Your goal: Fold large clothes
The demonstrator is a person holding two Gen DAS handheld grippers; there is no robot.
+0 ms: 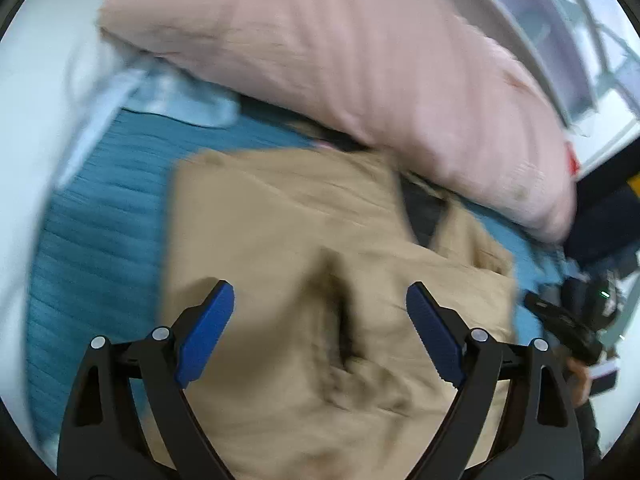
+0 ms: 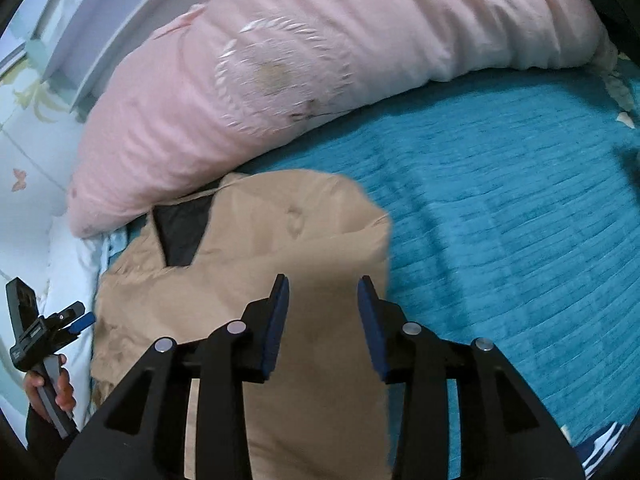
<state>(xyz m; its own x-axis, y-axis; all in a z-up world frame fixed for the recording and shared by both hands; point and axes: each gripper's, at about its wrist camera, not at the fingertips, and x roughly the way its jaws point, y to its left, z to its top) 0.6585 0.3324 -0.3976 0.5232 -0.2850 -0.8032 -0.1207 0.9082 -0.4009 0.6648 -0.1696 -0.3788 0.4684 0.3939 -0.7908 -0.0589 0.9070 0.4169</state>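
**Tan garment on bed, both grippers released above it**

Surroundings: a teal bedspread [image 2: 500,216] is seen under everything. A large pink pillow [image 2: 288,64] is laid along the far side of the bed, its lower edge touching or overlapping the far edge of the tan garment [image 2: 304,232]; which of the two cannot be told. White patterned bedding [image 2: 28,152] is seen off the left edge in the right wrist view. A window frame [image 1: 560,40] is seen behind the pillow.

Hard to read: the left wrist view is motion-blurred, so garment creases and seams are smeared. A dark triangular patch [image 2: 184,232] is exposed near the garment's collar end; lining or opening cannot be told. The garment's near end is cut off by the frame and by the gripper bodies in both views.

Garment vs fingers: the garment is spread on the bedspread, partly folded, one straight edge running down its right side in the right wrist view. The left gripper [image 1: 320,304] is held wide open, fabric seen between and beyond the fingers [image 1: 208,332], nothing clamped. The right gripper [image 2: 323,296] is released too, a narrower gap, with the garment's right edge lined up just past its right finger. Contact with the cloth cannot be told in either view.
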